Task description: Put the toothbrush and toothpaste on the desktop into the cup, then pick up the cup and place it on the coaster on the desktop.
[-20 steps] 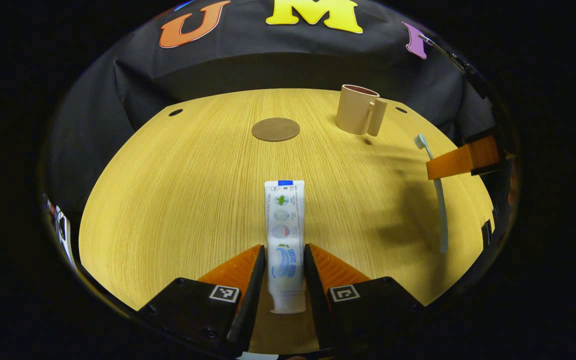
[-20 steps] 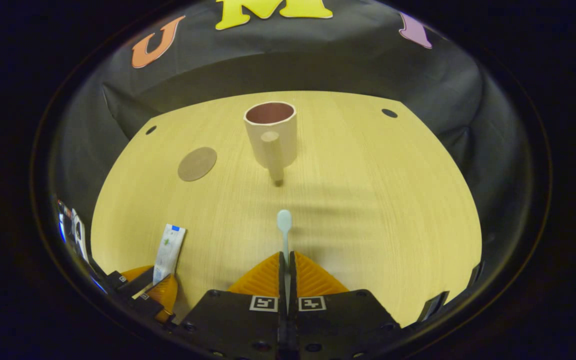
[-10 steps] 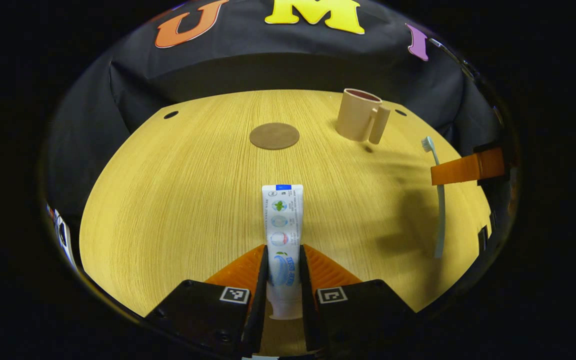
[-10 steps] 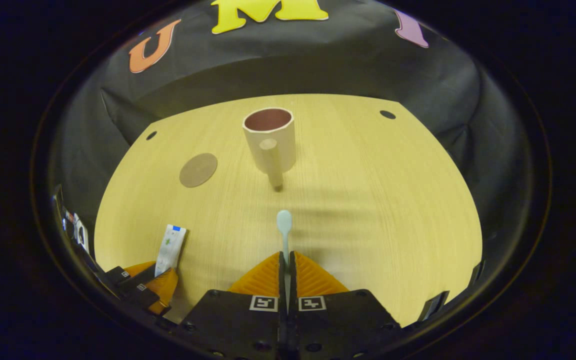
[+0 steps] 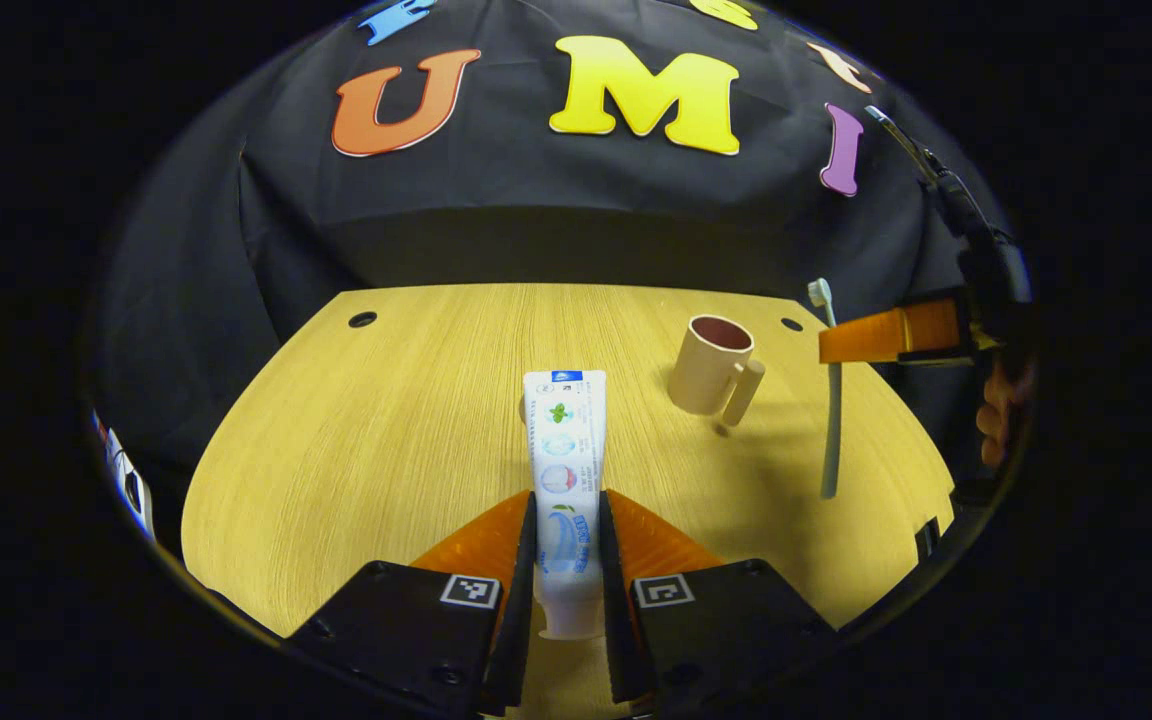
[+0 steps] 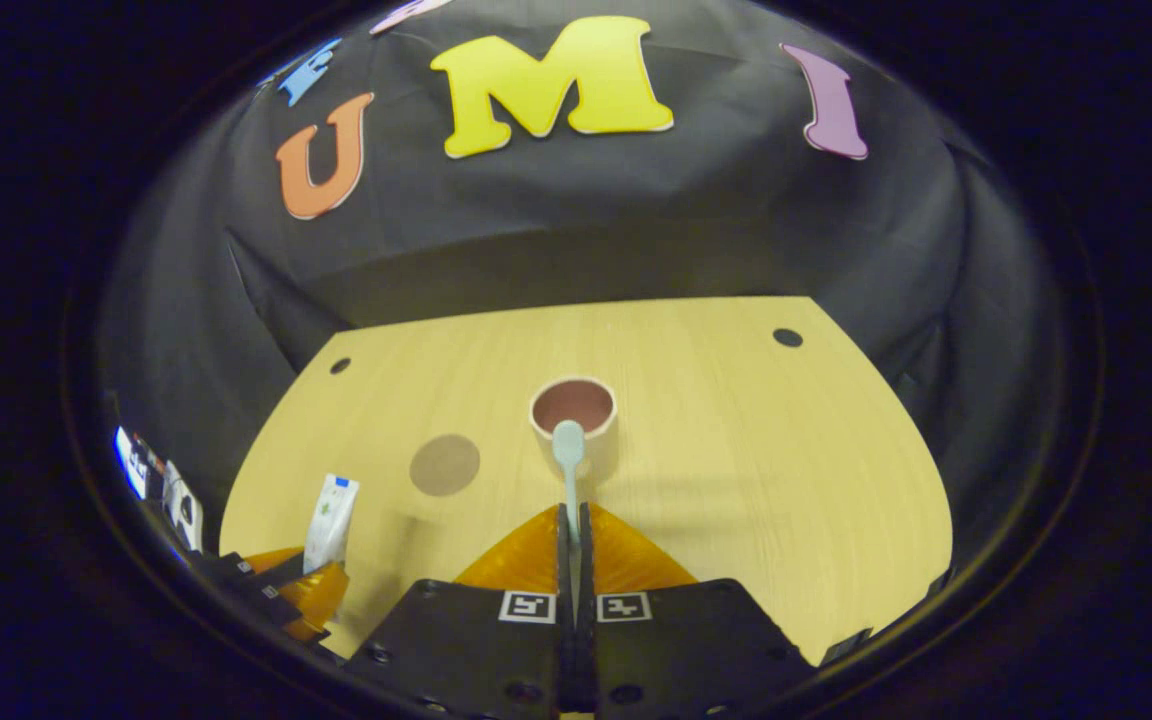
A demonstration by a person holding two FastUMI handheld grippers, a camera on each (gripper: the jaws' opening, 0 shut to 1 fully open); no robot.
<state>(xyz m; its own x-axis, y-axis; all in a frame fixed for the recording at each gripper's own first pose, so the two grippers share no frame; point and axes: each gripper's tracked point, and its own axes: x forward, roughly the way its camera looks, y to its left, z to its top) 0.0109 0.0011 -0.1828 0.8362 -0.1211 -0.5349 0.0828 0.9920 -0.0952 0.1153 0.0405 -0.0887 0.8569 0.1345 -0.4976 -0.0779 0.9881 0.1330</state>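
Pale wooden desktop [image 5: 356, 440] lay below; left gripper [image 5: 566, 520] clamped the white toothpaste tube [image 5: 564, 450], which hid most of the round brown coaster [image 6: 445, 465] at frame centre; right gripper [image 6: 573, 525] pinched the pale-green toothbrush [image 6: 568, 455] over the beige cup [image 6: 576, 410].

A wooden tabletop [image 5: 366, 440] with small dark holes [image 5: 362, 319] near its far corners.

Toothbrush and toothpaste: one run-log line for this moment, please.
left gripper: shut on toothpaste | right gripper: shut on toothbrush, lifted | cup: empty | coaster: bare

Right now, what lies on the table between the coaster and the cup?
Nothing: in the right gripper view a bare strip of tabletop separates the coaster from the cup. The toothbrush head hangs in front of the cup, not between them.
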